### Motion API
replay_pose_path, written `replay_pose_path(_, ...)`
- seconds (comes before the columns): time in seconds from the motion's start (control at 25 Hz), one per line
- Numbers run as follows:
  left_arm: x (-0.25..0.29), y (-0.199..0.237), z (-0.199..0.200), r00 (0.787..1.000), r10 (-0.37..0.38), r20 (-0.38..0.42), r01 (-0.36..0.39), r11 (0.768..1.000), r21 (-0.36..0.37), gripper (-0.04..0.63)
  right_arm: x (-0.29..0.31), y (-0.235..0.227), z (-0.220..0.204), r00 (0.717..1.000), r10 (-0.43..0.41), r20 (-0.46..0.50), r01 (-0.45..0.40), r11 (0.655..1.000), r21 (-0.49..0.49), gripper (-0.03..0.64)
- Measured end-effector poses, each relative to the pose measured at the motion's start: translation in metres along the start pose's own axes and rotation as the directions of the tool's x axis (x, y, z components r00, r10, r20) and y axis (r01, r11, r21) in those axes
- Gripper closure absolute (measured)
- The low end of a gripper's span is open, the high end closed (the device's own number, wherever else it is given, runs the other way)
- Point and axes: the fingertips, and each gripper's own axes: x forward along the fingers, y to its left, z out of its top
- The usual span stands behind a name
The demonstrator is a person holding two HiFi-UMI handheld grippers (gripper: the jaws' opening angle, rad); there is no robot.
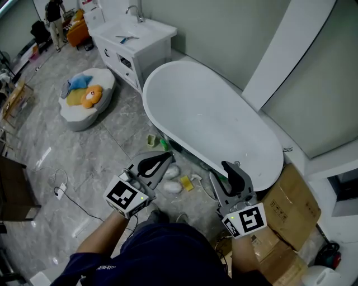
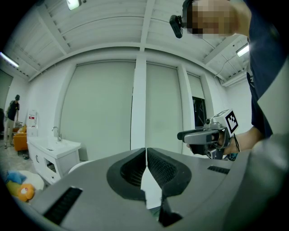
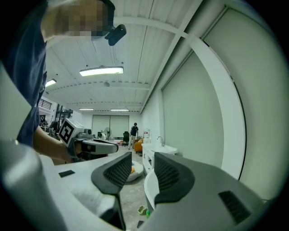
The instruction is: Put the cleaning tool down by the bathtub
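The white oval bathtub (image 1: 212, 120) fills the middle of the head view. On the floor along its near side lie a green sponge (image 1: 152, 140), a green bottle (image 1: 164, 144), a white bundle (image 1: 171, 180), a yellow sponge (image 1: 187, 184) and a small white brush (image 1: 197, 178). My left gripper (image 1: 166, 160) hovers above these, shut, its pads meeting with nothing between them (image 2: 146, 151). My right gripper (image 1: 228, 167) hangs over the tub's near end, open and holding nothing (image 3: 142, 163). Each gripper shows in the other's view: the right gripper (image 2: 198, 135), the left gripper (image 3: 97, 145).
A white vanity with a sink (image 1: 131, 39) stands beyond the tub's far end. A round cushion with plush toys (image 1: 86, 98) lies on the tiled floor at left. Cardboard boxes (image 1: 288, 206) stand at right. A cable with a plug (image 1: 60, 191) lies at left. A person (image 1: 54, 17) stands far off.
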Motion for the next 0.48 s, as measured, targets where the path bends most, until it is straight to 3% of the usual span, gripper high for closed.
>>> replay_pose_path(0.48, 0.011, -0.037, 0.003, 1.0, -0.026, 0.006, 0.025, 1.0, 0.004, 0.561, -0.031, -0.007, -0.001, 1.0, -0.006, 0.007, 0.007, 1.0, -0.012, 0.523)
